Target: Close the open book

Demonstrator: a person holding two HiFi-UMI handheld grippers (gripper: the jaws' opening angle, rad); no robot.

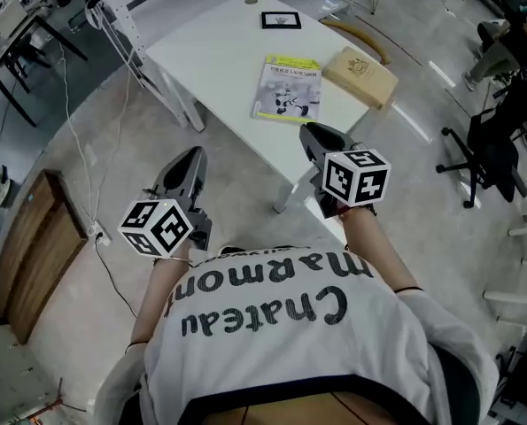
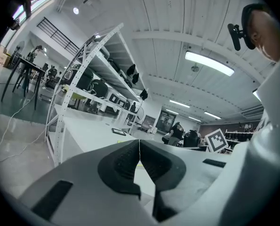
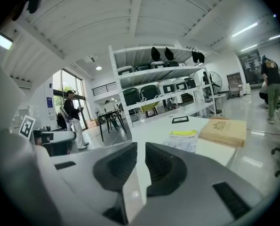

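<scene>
- The left tool (image 1: 192, 156) and right tool (image 1: 312, 134) are held clenched, with nothing between the jaws, short of the worktop (image 1: 219, 60); probably no grasp is needed now.
- The tan book (image 1: 360, 75) is seen lying shut, flat at the worktop's right edge, just beside a booklet (image 1: 287, 87).

The right gripper (image 3: 139, 149) holds its jaws almost together, with nothing between them. Beyond lies a white desk (image 3: 151, 128) carrying a thin book with a yellow band (image 3: 182, 139), a closed tan book (image 3: 223, 130) just beside it, and a small black frame (image 3: 180, 119) farther back.
</scene>
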